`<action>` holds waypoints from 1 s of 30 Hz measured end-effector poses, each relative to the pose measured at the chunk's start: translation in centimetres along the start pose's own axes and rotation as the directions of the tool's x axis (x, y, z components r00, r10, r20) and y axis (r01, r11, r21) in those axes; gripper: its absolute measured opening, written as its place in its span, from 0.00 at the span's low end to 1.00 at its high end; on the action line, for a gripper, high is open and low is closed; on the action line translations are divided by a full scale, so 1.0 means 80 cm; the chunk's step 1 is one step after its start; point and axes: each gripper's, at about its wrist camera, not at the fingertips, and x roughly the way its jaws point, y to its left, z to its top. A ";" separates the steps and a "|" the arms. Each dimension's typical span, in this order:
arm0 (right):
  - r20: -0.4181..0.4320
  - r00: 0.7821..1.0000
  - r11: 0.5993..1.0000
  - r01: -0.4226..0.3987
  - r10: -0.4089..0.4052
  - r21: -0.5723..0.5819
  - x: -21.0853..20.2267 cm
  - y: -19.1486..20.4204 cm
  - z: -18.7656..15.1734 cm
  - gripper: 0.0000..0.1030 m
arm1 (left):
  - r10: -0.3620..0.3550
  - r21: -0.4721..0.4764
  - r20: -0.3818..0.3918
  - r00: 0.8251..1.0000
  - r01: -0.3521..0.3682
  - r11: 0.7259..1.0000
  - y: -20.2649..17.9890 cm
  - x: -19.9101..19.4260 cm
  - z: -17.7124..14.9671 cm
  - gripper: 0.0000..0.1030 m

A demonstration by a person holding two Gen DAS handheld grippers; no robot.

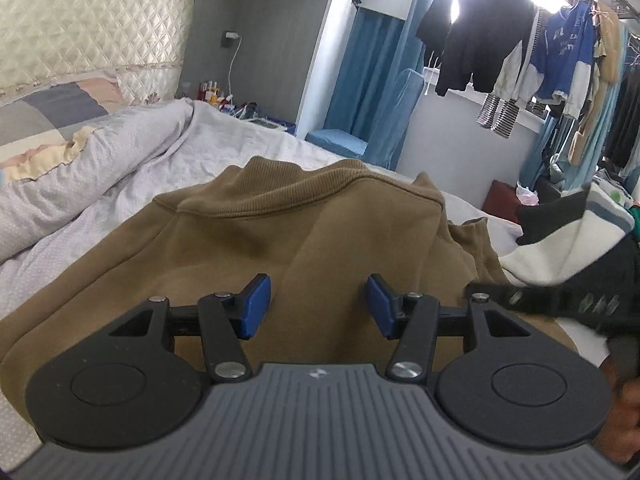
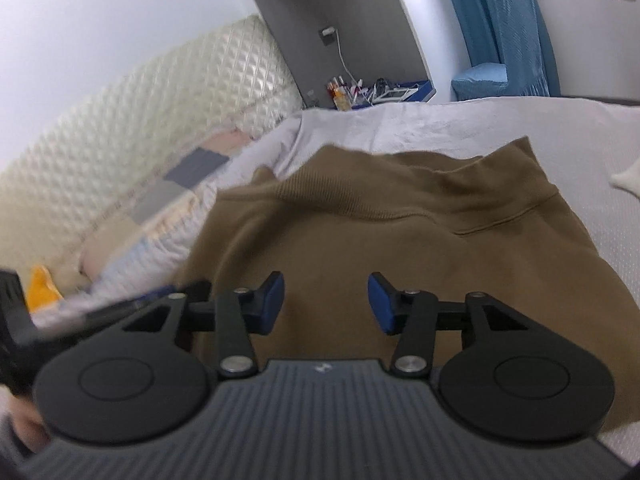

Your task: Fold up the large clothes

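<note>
Bedsheet (image 1: 280, 140) bears brown sweatshirt (image 1: 304, 248) partly folded, collar at twelve o'clock — left gripper (image 1: 318, 306) and right gripper (image 2: 326, 304) both spread, empty; final folds remain.

My left gripper (image 1: 319, 306) has a grey ribbed housing with a small pale emblem, two black round discs, black linkage arms with silver pivot screws, and blue fingertip pads (image 1: 256, 306). My right gripper (image 2: 326, 304) matches: grey ribbed body, black discs, silver screws, blue pads (image 2: 380, 304).
</note>
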 end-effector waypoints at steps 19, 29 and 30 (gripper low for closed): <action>-0.082 0.989 0.991 0.116 -0.121 -0.069 0.104 -0.003 0.002 0.52 | 0.156 0.073 -0.137 0.978 -0.147 0.986 0.011 0.122 0.015 0.60; -0.038 0.997 0.998 0.062 -0.062 -0.009 0.074 -0.010 -0.004 0.53 | 0.117 0.000 -0.031 0.993 -0.117 0.993 0.019 0.055 -0.003 0.62; -0.035 0.997 0.998 0.064 -0.065 -0.013 0.069 -0.007 -0.005 0.53 | 0.119 -0.002 -0.022 0.993 -0.119 0.993 0.018 0.043 -0.006 0.62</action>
